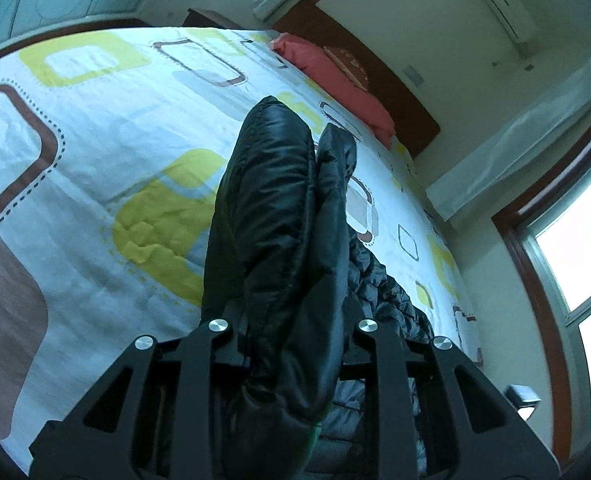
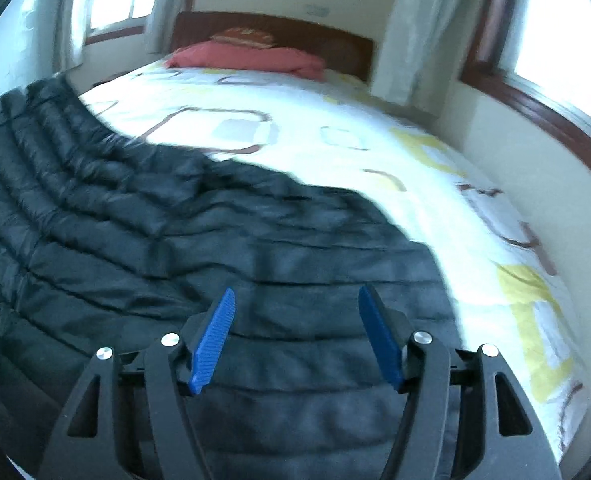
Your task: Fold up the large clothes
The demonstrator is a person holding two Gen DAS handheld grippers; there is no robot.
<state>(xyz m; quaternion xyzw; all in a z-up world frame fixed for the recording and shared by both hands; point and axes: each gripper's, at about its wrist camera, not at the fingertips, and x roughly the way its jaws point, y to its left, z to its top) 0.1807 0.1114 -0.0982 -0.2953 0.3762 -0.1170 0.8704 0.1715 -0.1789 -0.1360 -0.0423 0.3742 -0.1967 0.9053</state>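
Currently the left gripper (image 1: 291, 344) is clamped on a thick bunch of the black padded jacket (image 1: 279, 216), which stands up from between its jaws above the bed (image 1: 95, 128). The pads themselves are hidden by the cloth. The right gripper (image 2: 295, 336) hangs over the spread part of the jacket (image 2: 175, 240) with nothing between its blue pads (image 2: 215, 336); its jaws stand apart and are opening. The jacket lies across the near side of the patterned bedcover (image 2: 335, 136), quilted rows showing (the right view is blurred, so seams and edges are hard to place). A red pillow (image 2: 247, 58) sits well apart at the headboard.

Judgement: a fold is under way, the left side lifted, the right not yet gripping. To do this step well, the right gripper should take an edge level with the left hold, so the fold line runs straight. The padding is slippery and bulky; a shallow pinch may slide off. Keep the lifted cloth taut while it is carried over, and lay it flat before letting go
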